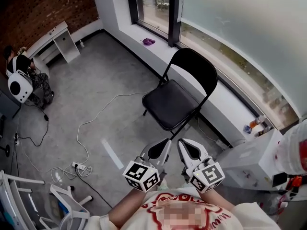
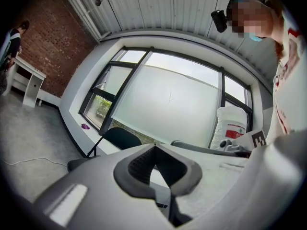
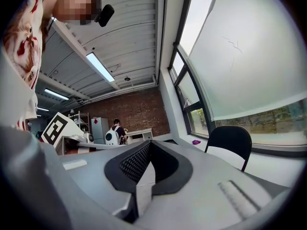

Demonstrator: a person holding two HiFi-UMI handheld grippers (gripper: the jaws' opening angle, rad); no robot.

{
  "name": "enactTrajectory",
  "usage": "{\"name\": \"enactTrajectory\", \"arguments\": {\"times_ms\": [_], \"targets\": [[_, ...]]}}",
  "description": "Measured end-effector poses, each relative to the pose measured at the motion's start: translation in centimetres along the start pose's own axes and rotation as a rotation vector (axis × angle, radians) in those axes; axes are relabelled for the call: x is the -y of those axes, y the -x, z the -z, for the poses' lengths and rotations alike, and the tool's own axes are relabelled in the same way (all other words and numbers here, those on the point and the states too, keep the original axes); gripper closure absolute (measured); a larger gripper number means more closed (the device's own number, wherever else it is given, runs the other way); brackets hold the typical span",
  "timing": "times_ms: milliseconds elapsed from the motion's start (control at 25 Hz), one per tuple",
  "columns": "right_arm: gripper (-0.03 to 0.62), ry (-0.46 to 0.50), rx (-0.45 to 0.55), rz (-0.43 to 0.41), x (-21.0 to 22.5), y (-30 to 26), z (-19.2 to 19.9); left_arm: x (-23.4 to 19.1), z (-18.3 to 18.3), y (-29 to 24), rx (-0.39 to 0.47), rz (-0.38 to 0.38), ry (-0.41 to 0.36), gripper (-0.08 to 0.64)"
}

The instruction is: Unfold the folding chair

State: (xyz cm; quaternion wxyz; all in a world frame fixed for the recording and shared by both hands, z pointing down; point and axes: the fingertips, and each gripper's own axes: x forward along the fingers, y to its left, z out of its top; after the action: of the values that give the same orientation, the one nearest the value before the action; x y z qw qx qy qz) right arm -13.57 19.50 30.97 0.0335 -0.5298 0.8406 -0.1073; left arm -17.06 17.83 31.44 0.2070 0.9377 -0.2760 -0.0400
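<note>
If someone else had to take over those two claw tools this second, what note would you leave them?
Left gripper: shut, empty, held close in front of the person.
Right gripper: shut, empty, right beside the left one.
Folding chair: stands on the floor by the window, seat down and backrest up, ahead of both grippers; neither touches it.
Done: the chair looks fully unfolded.
Left: probably nothing, except perhaps checking that it stands firm.
</note>
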Motion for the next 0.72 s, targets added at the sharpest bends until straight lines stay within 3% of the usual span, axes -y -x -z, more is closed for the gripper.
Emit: {"name": "enactTrajectory", "arguments": {"times_ms": [360,720], "targets": [[0.566,0.015,0.022,-0.019,0.6,8.4,0.0,8.2,2.5,-0.1,0.002,-0.002,-0.058,0.558],[0.566,0.06,0.024,-0.074,1.3,21.9,0.3,20.2,7.7,1.8,0.064,-0.098,-0.088,0.558]]}}
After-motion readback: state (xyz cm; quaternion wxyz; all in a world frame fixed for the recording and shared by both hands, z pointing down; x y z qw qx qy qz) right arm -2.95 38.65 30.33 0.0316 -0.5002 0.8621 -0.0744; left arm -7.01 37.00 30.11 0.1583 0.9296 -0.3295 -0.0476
